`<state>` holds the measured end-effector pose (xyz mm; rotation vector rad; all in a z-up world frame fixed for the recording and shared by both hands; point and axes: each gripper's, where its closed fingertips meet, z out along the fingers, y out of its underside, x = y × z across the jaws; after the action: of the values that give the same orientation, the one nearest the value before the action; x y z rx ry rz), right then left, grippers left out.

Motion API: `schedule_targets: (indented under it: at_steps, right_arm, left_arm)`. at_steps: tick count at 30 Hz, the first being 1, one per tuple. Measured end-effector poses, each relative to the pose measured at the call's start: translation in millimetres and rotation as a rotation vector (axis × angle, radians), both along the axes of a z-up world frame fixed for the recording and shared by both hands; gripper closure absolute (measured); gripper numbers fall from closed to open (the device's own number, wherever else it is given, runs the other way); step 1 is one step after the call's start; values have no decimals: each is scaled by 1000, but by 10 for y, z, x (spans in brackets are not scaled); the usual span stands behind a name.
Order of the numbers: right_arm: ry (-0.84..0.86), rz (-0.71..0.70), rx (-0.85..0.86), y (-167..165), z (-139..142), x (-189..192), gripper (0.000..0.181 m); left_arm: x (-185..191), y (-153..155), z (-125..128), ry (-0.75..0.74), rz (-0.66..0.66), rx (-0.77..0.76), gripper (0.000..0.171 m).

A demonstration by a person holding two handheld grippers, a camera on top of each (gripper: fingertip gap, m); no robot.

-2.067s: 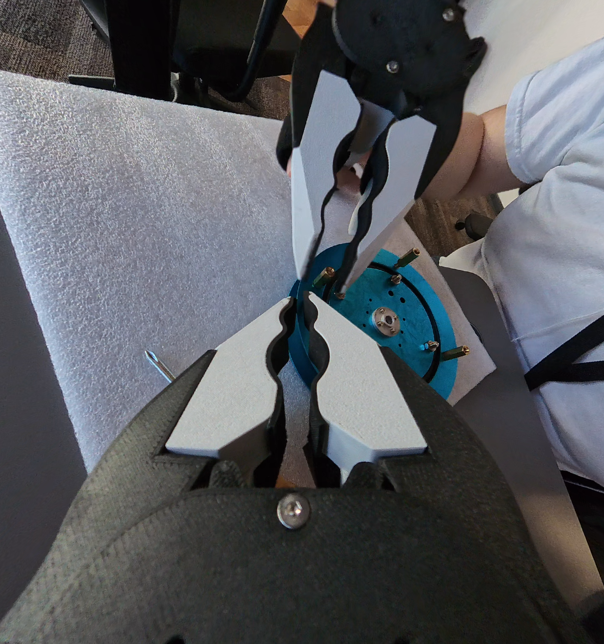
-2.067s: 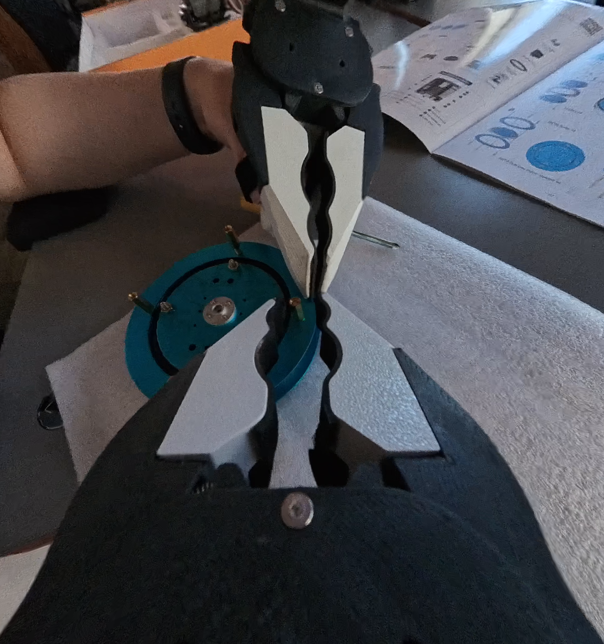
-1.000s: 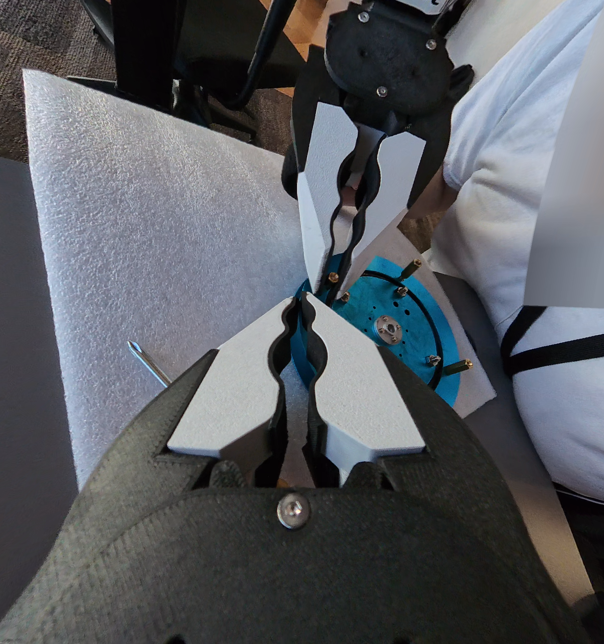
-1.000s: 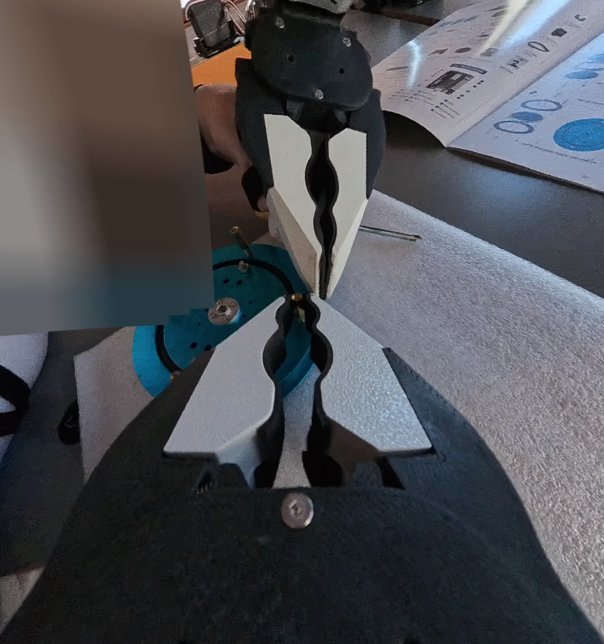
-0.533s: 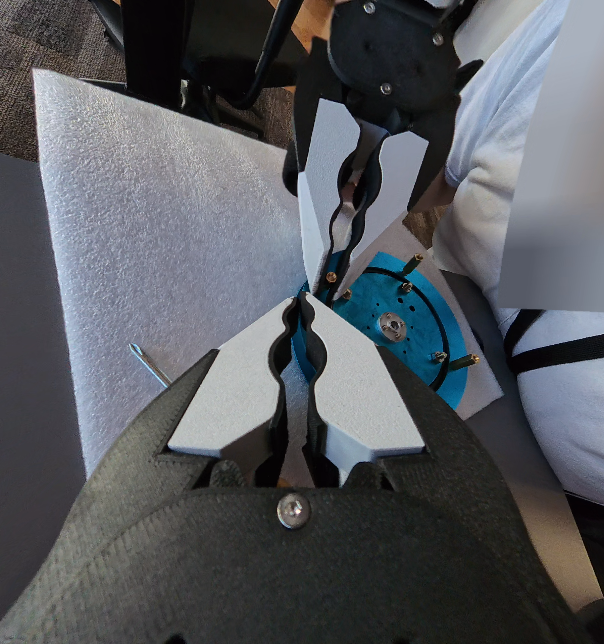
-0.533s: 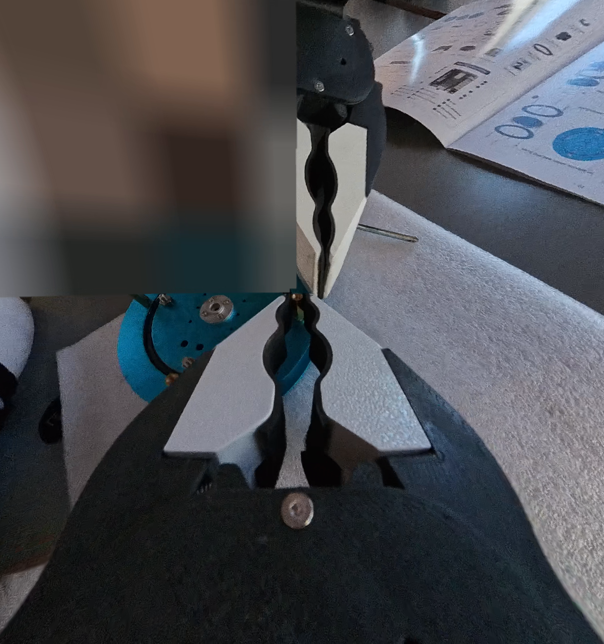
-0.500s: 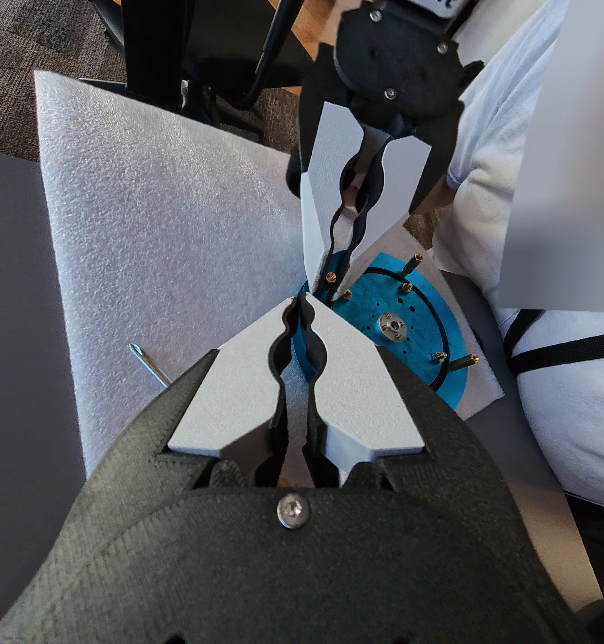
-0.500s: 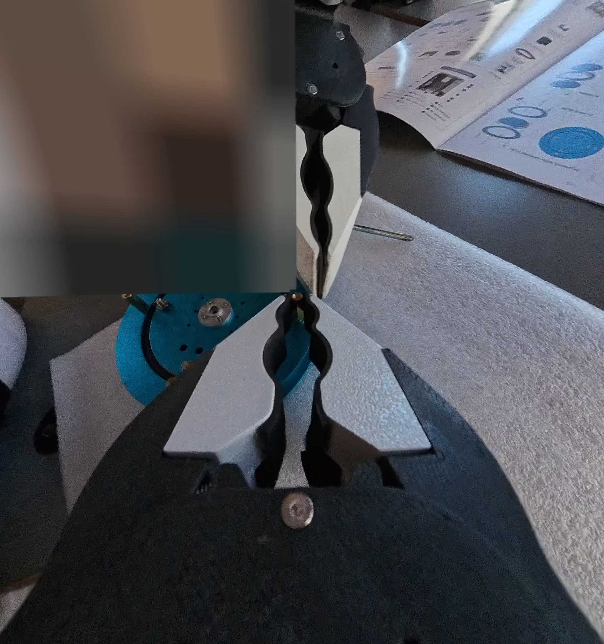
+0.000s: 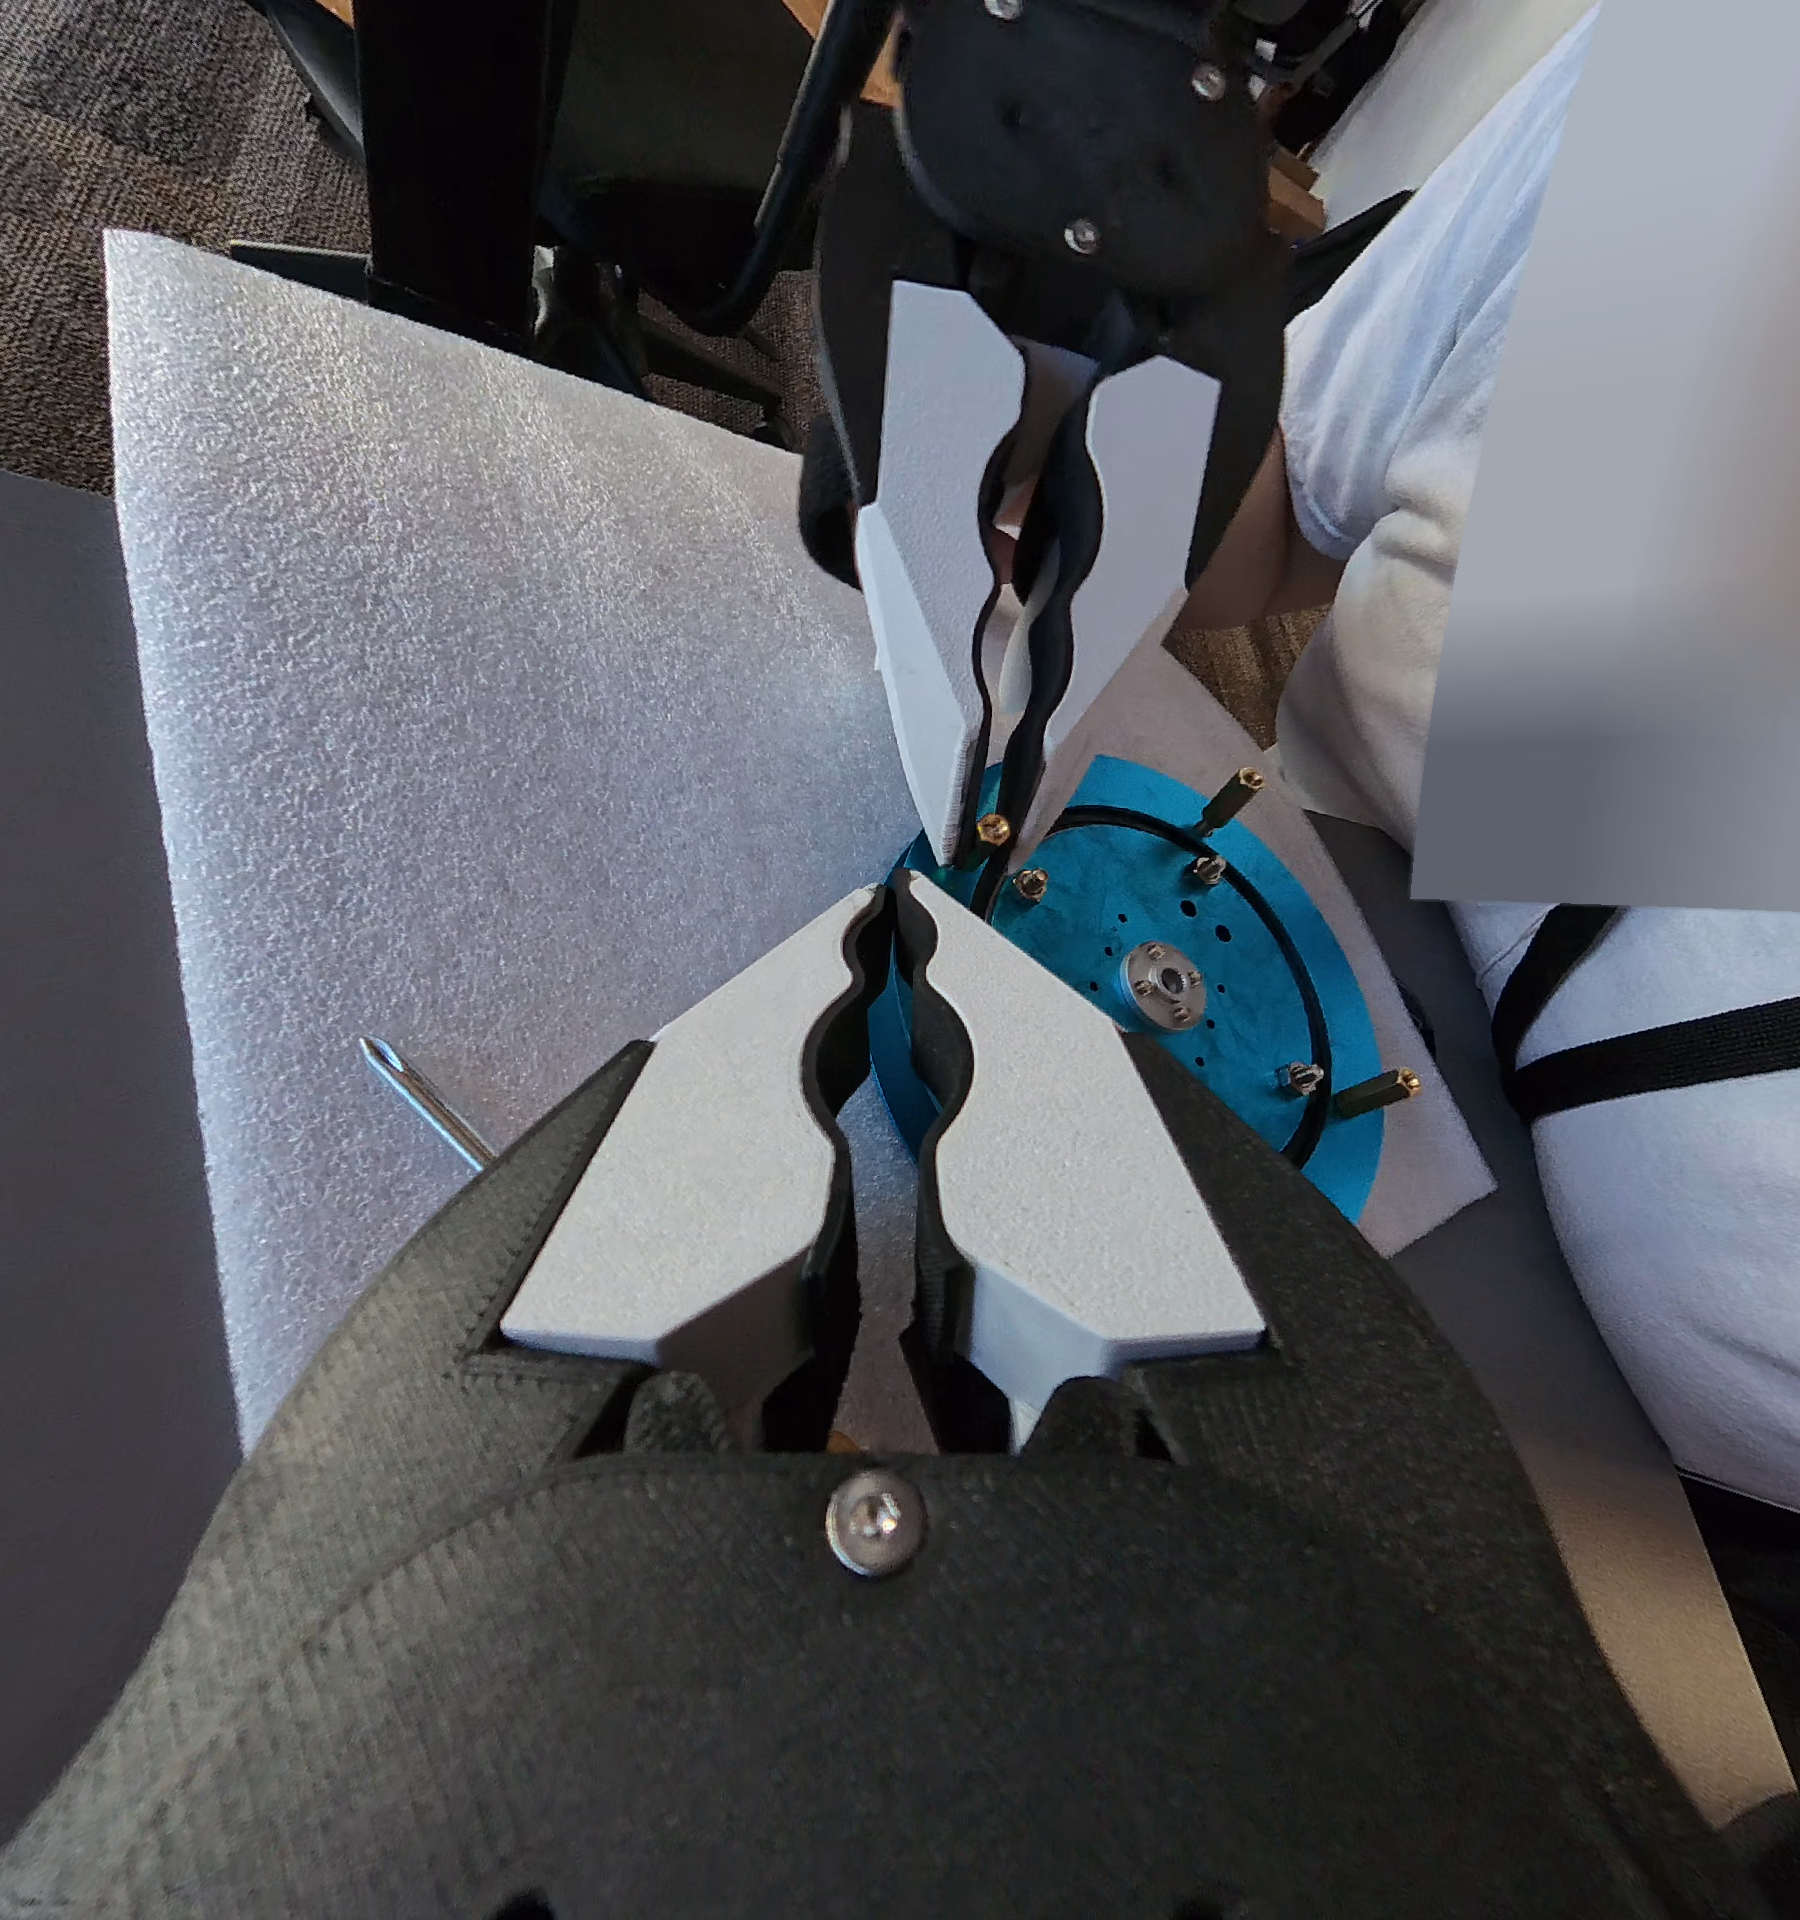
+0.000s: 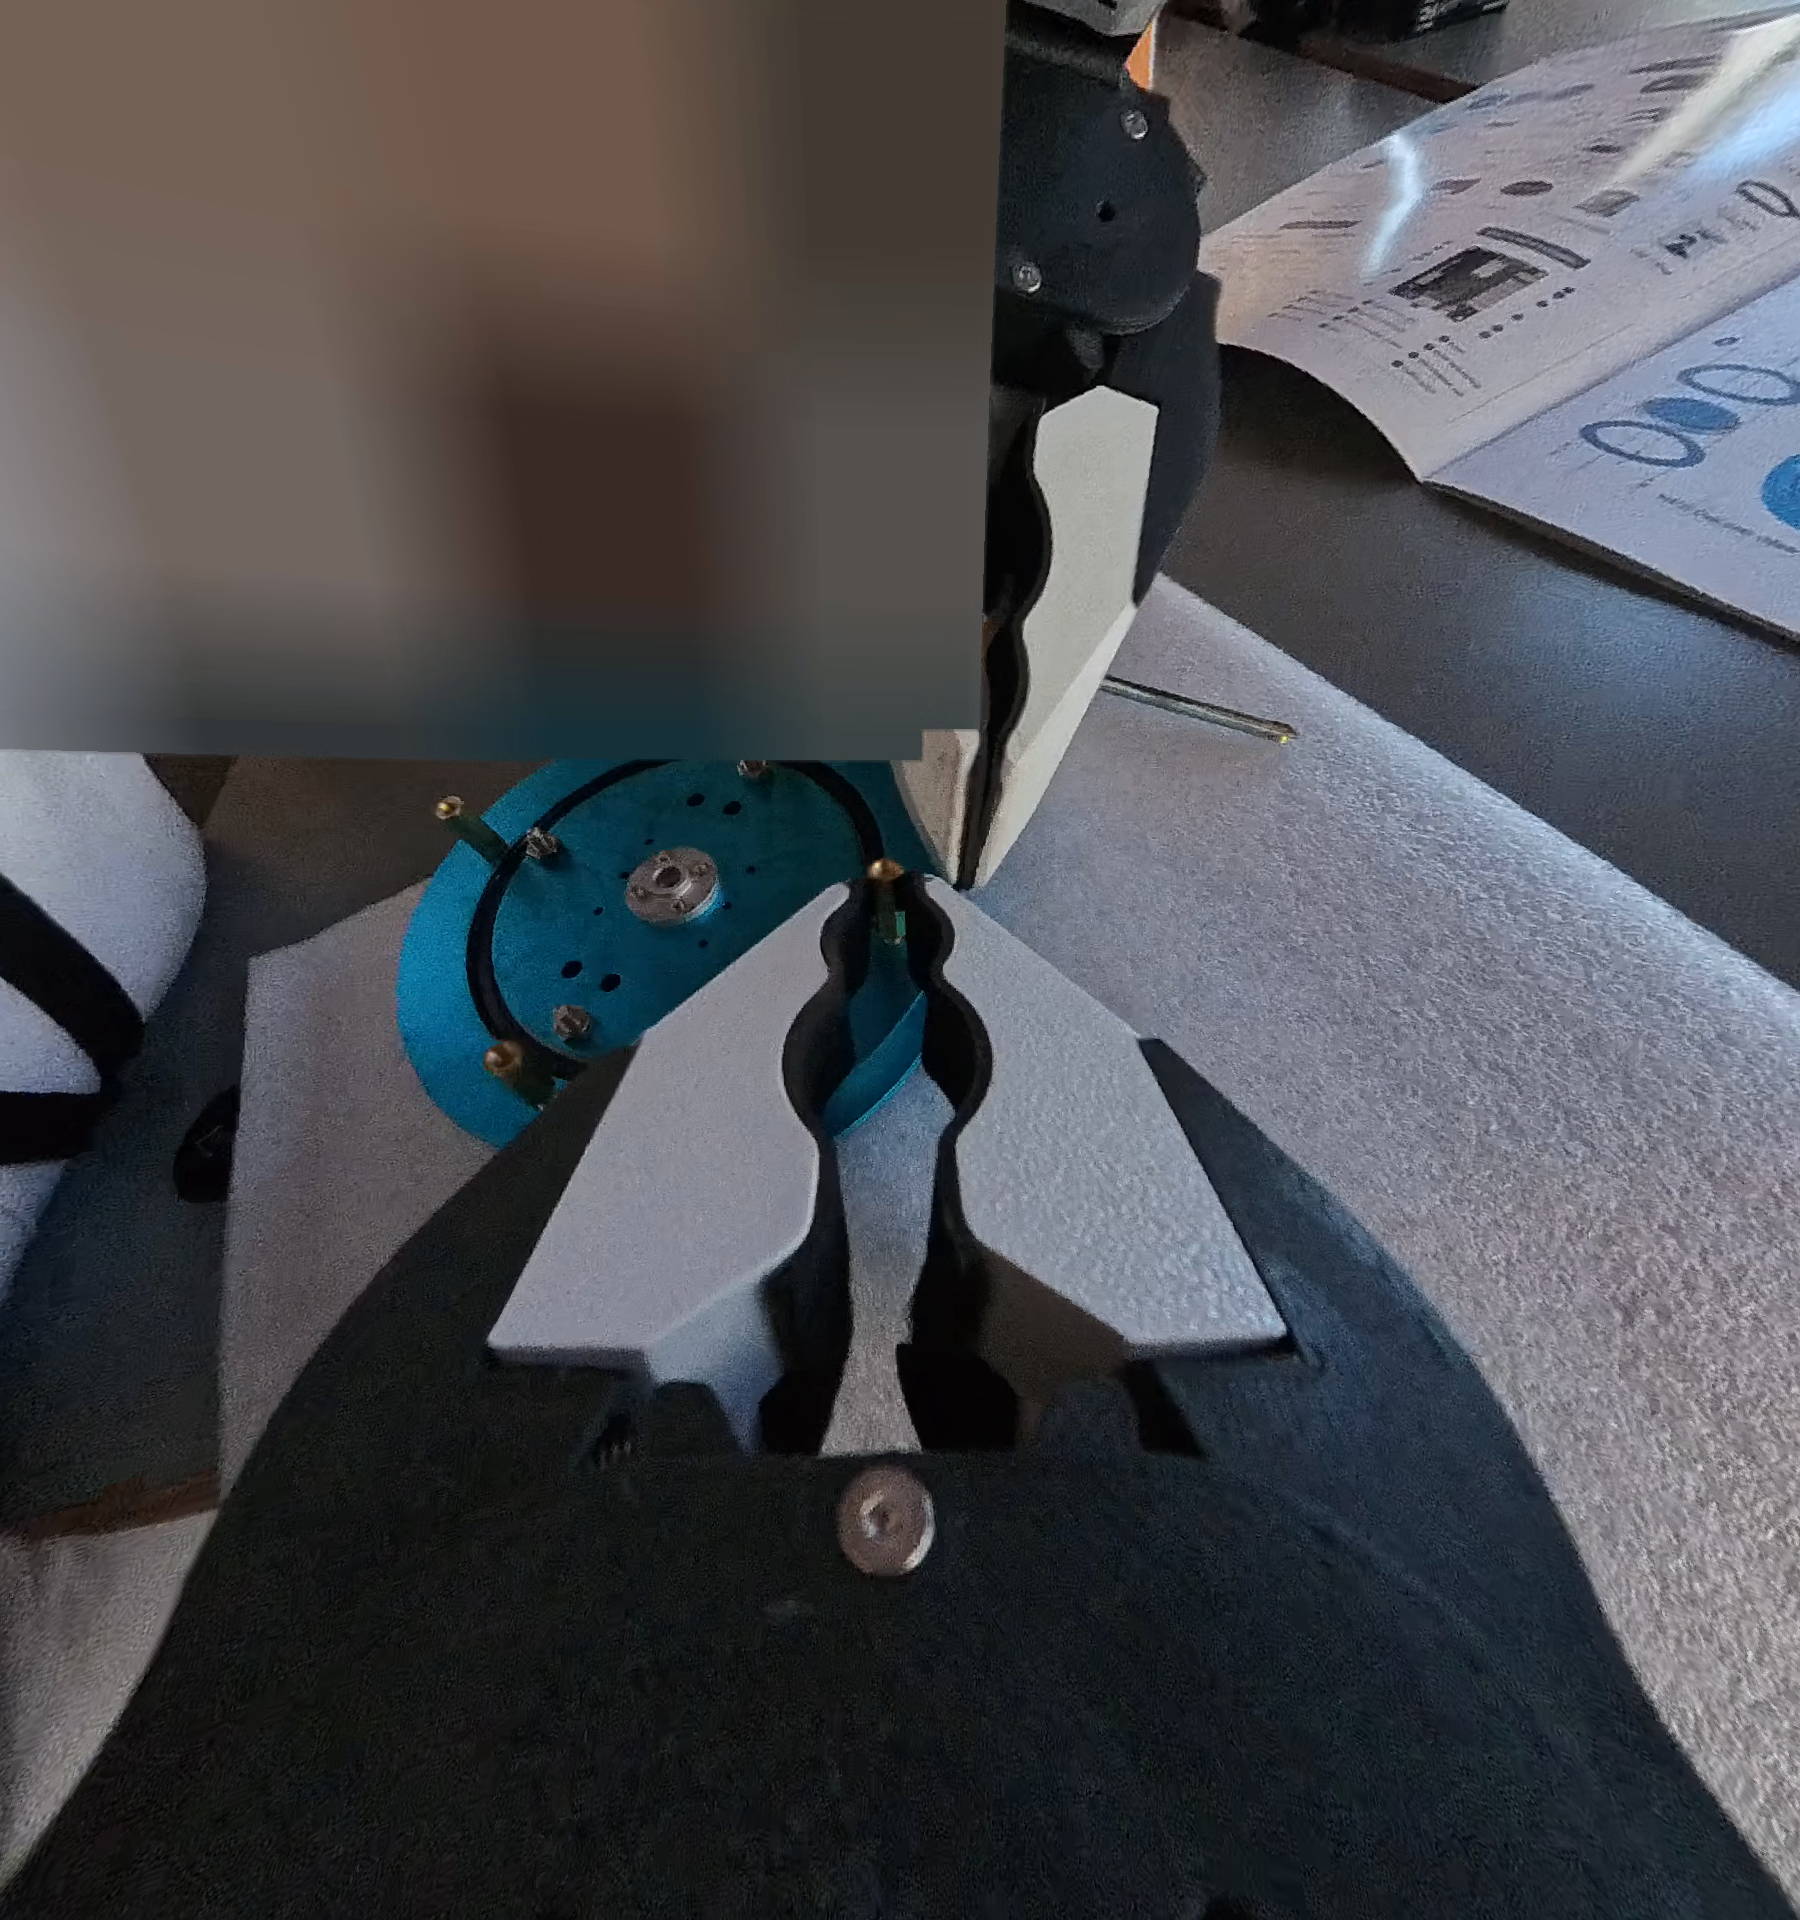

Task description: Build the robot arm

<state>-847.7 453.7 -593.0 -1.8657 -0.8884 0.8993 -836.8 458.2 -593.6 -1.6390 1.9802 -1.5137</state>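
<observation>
Left wrist view first: the left gripper has its pale grainy fingers pinched on the edge of the blue disc, tips nearly touching with the rim caught between them; the disc is flat anodised-looking metal, round, with a black ring groove, small drilled holes and a silver hub at the centre; it lies near the corner of a white foam sheet with a pebbly texture. Brass standoffs stick up from the disc; the right gripper comes down from above and is closed around one brass standoff at the far rim. A thin steel pin lies on the foam to the left, apart from the disc.

Right wrist view: same standoff sits between the right gripper's wavy black-lined fingers, gripped near its top; left gripper tips meet the disc edge just beside it; an open printed booklet lies on the dark table behind, glossy pages curling up.
</observation>
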Motion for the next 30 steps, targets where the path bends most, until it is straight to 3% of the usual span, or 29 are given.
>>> schedule_targets:
  at_steps: [8,13,17,27,30]
  right_arm:
    - [-88,-148,209,3,17,2,176]
    - [53,9,45,-50,71,-7,167]
    - [85,56,-23,-50,37,13,174]
    - [8,-133,41,13,0,19,176]
    - [2,-123,53,1,7,14,177]
  left_arm:
    - [10,-5,6,-4,0,3,171]
    - [12,-7,8,-4,-1,-3,171]
    - [14,-11,8,-5,-1,-3,171]
    - [9,5,-6,-1,4,4,171]
    - [7,-5,3,-3,1,-2,171]
